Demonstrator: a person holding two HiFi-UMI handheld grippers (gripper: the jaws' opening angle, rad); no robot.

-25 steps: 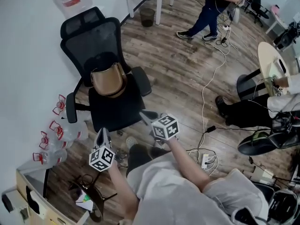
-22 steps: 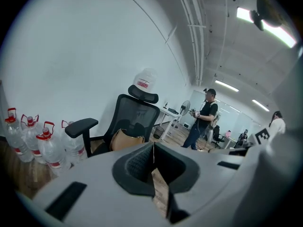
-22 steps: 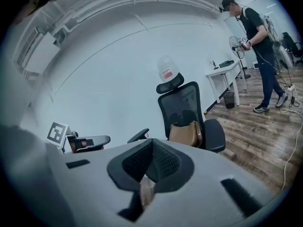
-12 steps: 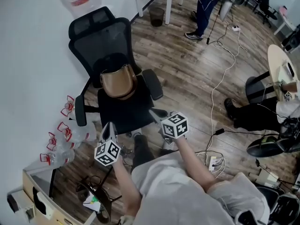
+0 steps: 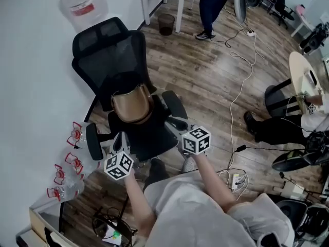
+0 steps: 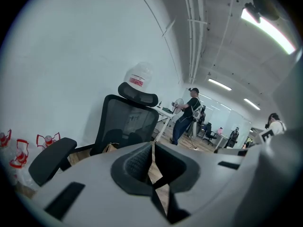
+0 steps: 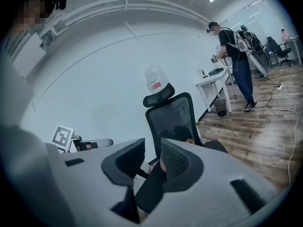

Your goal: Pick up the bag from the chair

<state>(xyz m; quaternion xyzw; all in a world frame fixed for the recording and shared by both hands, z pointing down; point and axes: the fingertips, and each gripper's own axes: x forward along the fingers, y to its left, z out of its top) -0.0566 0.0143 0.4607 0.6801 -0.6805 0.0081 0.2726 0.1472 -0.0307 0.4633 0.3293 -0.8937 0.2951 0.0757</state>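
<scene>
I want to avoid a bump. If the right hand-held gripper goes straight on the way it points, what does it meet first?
Probably the office chair's nearest armrest: the right hand-held gripper, jaws apart, sits just before it. The brown bag lies further left. Depth is uncertain.

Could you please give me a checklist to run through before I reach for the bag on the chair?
1. Bag sits upright on the seat of the chair: ok.
2. Nothing lies on top of the bag: ok.
3. Left tool is empty: ok. Its jaws are wide enough to grasp: not ok, they are nearly together.
4. Right tool is empty, with jaws slightly apart: ok.
5. A tool is at the bag: not ok, both stop short near the seat's front edge.
6. Where the bag's handle lies: cannot tell.
</scene>
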